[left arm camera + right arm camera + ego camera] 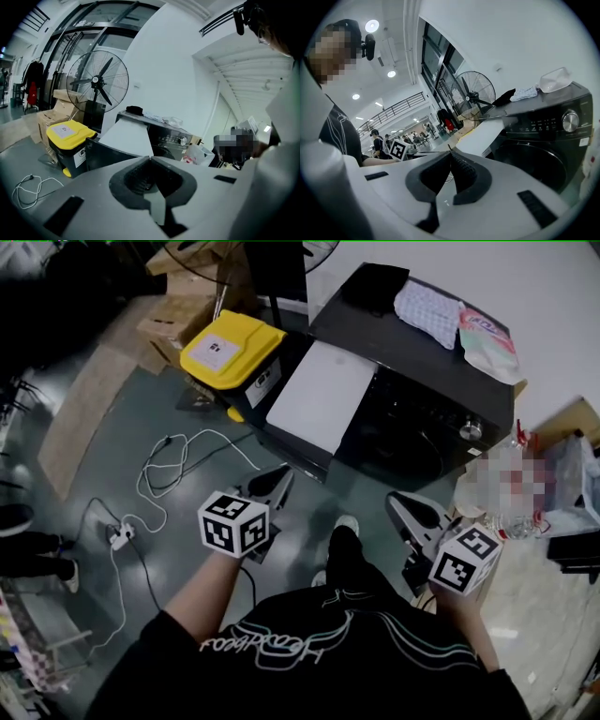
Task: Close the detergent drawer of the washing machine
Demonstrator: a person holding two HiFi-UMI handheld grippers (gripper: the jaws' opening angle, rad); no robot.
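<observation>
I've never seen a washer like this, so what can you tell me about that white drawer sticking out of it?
The drawer is a pale, flat, boxy slab, plastic by its look. It is pulled far out of the black washer's front, at the top corner beside the panel with the knob. It juts roughly level toward the person. Its top looks plain; no compartments show. Nothing rests on it. The left claw and right claw, both shut, are short of it.

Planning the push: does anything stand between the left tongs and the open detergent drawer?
Nothing visible does. The left tongs, shut and empty, hang short of the detergent drawer, with only floor between them.
</observation>
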